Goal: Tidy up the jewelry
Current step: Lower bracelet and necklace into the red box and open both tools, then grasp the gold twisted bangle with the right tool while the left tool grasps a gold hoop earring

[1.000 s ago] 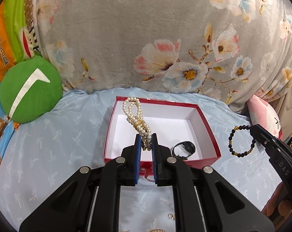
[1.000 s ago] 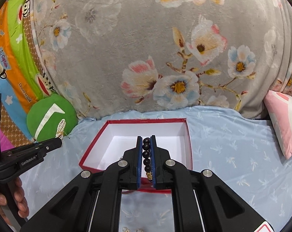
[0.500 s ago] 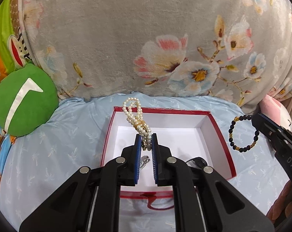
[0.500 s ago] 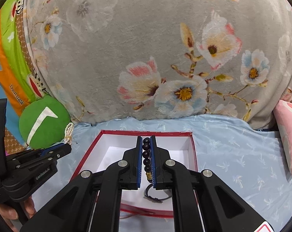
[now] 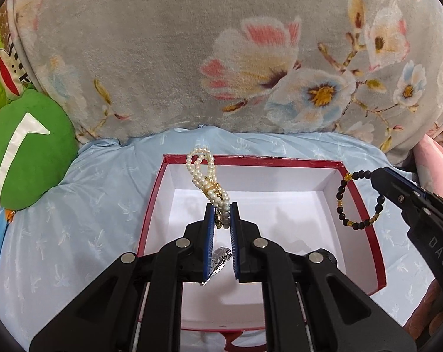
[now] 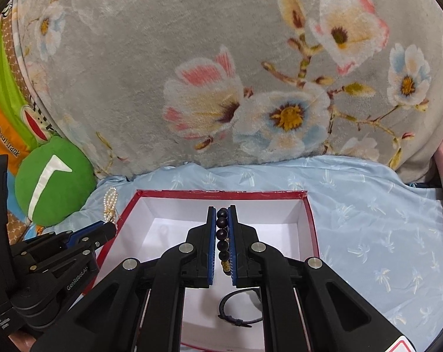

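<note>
You have two hand-held grippers in play and one container. Your left hand-held gripper (image 5: 222,214) is clamped narrow on one white pearl bracelet with a gold clasp (image 5: 205,176), whose looped strands stand up from the fingertips over the interior of the shallow red cardboard box with a white lining (image 5: 306,162). Your right hand-held gripper (image 6: 222,226) is clamped narrow on one black bead bracelet with gold spacer beads (image 6: 222,236); in the left wrist view that bracelet (image 5: 356,199) hangs as an open loop across the box's right wall. The box rests on a pale blue bedsheet printed with small white palm trees (image 5: 74,220). Count two items inside the box: one silver metal piece, apparently a watch (image 5: 220,259), lying on the floor below the left fingers, partly hidden; and one black strap-like band (image 6: 239,308) lying on the floor near the front wall, below the right fingers. Behind the box you see one grey plush blanket with a pink, white and blue flower print (image 5: 192,58), and to its left one round green cushion with a white mark (image 5: 24,152). One pink cushion (image 5: 434,161) shows at the right edge.
</note>
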### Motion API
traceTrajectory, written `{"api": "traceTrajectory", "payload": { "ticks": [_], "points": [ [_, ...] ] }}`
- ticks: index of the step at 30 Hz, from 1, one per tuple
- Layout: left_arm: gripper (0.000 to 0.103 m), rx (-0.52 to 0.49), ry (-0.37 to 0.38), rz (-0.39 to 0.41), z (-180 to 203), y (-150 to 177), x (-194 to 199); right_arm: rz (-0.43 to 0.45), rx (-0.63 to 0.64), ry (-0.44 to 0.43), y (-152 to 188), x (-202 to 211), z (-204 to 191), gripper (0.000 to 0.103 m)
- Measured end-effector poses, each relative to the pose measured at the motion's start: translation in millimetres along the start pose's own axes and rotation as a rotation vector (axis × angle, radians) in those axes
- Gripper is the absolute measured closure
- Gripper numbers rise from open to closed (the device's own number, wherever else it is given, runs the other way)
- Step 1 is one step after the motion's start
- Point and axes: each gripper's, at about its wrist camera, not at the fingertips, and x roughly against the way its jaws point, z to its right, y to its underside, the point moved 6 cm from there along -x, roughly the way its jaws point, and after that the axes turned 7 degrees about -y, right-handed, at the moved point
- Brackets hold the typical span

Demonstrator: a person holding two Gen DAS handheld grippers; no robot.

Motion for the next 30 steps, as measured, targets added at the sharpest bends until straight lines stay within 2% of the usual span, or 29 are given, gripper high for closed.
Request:
{"api": "traceTrajectory", "payload": {
  "ticks": [9,11,12,13,14,15,19,30],
  "points": [
    [0.091,-0.002,-0.019,-0.037,3,3,-29,-0.050,-0.024,-0.001,16,-25,11,0.095],
    [0.091,0.002,-0.036,-0.020,2,2,-30,-0.045,-0.027,0.007,17,-27,12,0.085],
    [0.084,0.006,-0.040,-0.012,2,0,-30,-0.042,-0.026,0.011,17,-28,13,0.081],
    [0.077,0.012,-0.048,-0.007,0,-1,-30,-0.037,-0.026,0.015,16,-27,13,0.072],
    [0.062,0.017,-0.054,-0.006,-1,-2,-30,-0.029,-0.027,0.020,16,-26,14,0.068],
    [0.053,0.025,-0.061,0.000,-2,-3,-29,-0.022,-0.028,0.023,16,-25,14,0.067],
    [0.049,0.029,-0.084,0.014,-6,-5,-24,-0.003,-0.040,0.019,16,-13,14,0.060],
    [0.047,0.036,-0.079,0.016,-15,5,7,0.023,-0.014,0.005,33,28,-4,0.056]
  ]
}}
